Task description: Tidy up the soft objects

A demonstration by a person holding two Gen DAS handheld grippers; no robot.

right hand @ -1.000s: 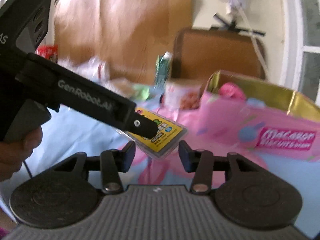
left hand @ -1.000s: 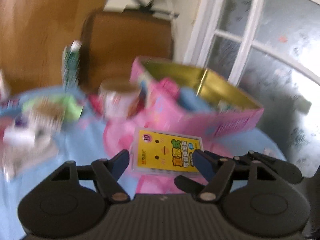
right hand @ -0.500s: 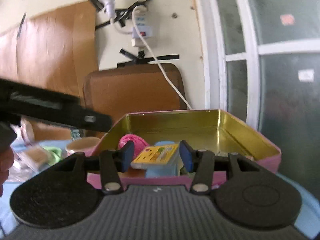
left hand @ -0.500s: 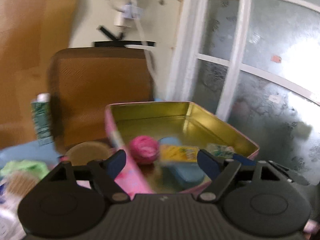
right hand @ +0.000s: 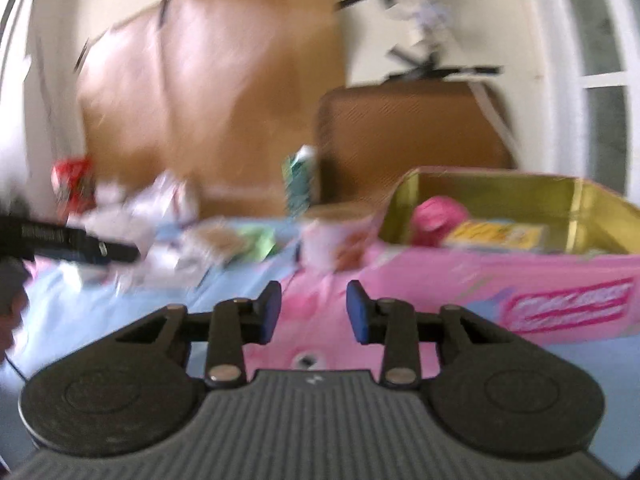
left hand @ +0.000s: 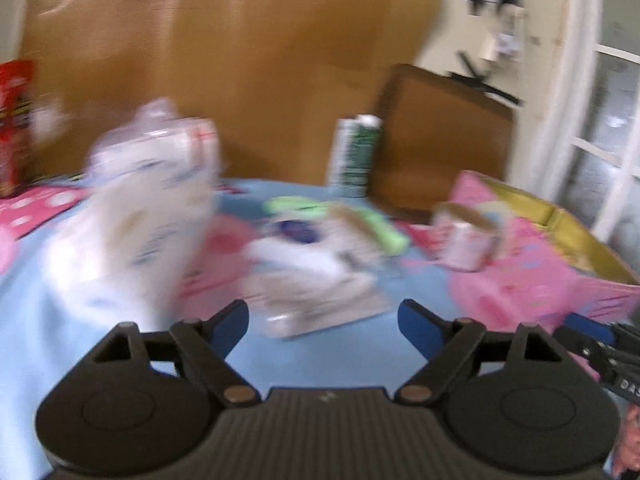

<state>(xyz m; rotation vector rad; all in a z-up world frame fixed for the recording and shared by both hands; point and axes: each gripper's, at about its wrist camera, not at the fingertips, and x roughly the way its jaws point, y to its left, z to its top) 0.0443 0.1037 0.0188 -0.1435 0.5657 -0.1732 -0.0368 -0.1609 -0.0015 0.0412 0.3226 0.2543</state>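
Observation:
Both views are motion-blurred. A pink tin box (right hand: 520,280) with a gold inside sits at the right and holds a pink yarn ball (right hand: 438,216) and a yellow tissue pack (right hand: 494,236). The box also shows in the left wrist view (left hand: 532,280). My right gripper (right hand: 313,312) is open and empty, in front of the box. My left gripper (left hand: 323,324) is open and empty, above the blue cloth (left hand: 320,360), facing a white packet (left hand: 316,284) and a large white plastic bag (left hand: 148,220). The left gripper's body shows in the right wrist view (right hand: 68,240).
A pink and white cup (left hand: 466,240) stands by the box. A green soft item (left hand: 340,216), a green and white tube (left hand: 354,152) and a red packet (left hand: 14,128) are further back. A brown chair back (left hand: 444,136) and cardboard (left hand: 260,60) stand behind the table.
The right gripper has let go of the yellow tissue pack, which now lies in the tin, and has drawn back. The left gripper has swung left from the tin toward the pile of packets.

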